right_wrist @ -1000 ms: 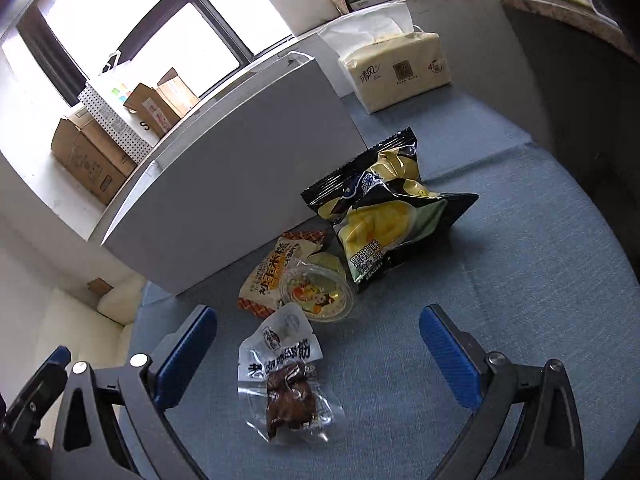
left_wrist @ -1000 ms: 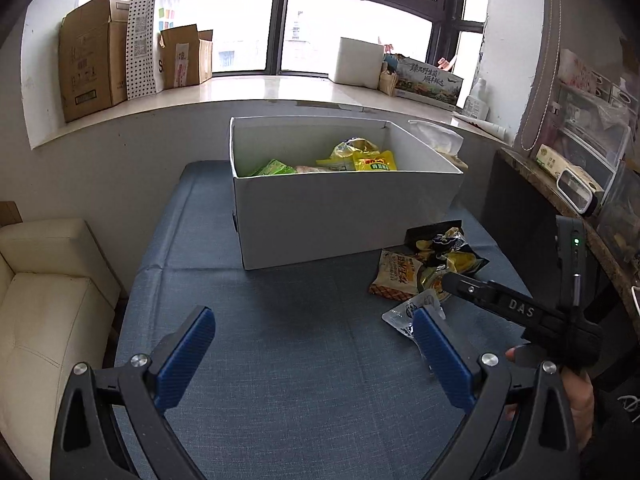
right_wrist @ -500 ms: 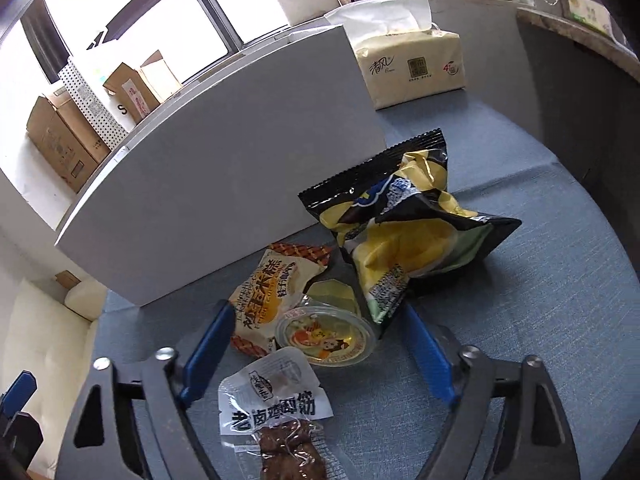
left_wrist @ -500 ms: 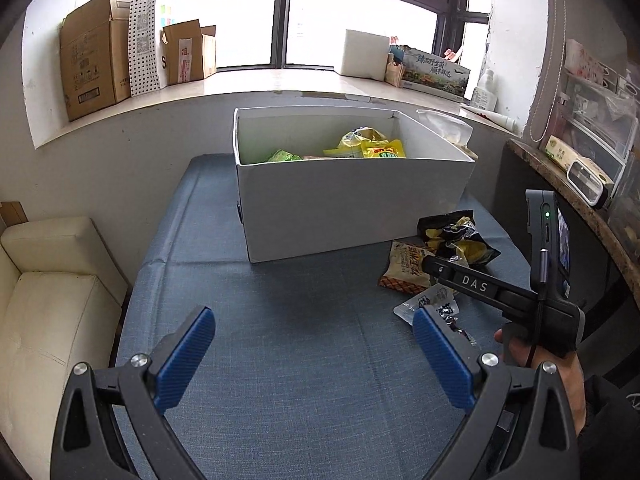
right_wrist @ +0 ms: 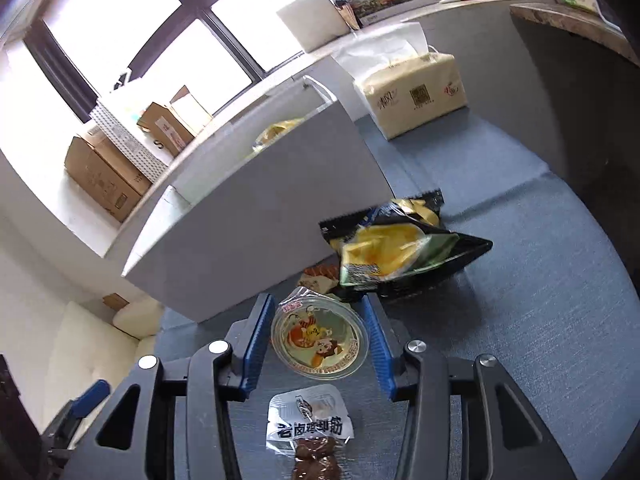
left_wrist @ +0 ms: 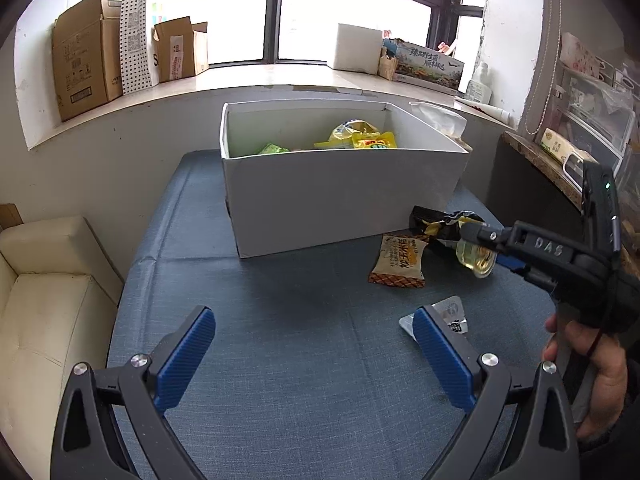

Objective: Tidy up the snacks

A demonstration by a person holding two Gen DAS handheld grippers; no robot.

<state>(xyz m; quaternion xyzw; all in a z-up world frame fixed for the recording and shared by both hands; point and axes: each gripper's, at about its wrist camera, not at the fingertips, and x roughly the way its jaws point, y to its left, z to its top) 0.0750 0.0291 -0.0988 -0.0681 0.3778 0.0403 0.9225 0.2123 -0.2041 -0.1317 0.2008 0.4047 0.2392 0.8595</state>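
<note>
Jelly cup [right_wrist: 319,335] lifted near the white box [right_wrist: 256,216], right gripper [right_wrist: 316,340] closing on it; left gripper [left_wrist: 316,354] spread wide.

I read "DAS" on my right gripper [left_wrist: 486,258] arm at three o'clock; the meat packet's [right_wrist: 310,426] Chinese print looks like "老卤".

The right claw [right_wrist: 318,338] is closing on the jelly cup [right_wrist: 319,338], blue pads at either side of its rim. Just below lies the clear meat packet [right_wrist: 310,434] on the blue bench [right_wrist: 540,320]. Ahead sits the black-and-yellow chip bag [right_wrist: 400,252] beside the white box [right_wrist: 256,224], with a tissue pack [right_wrist: 416,96] behind.
</note>
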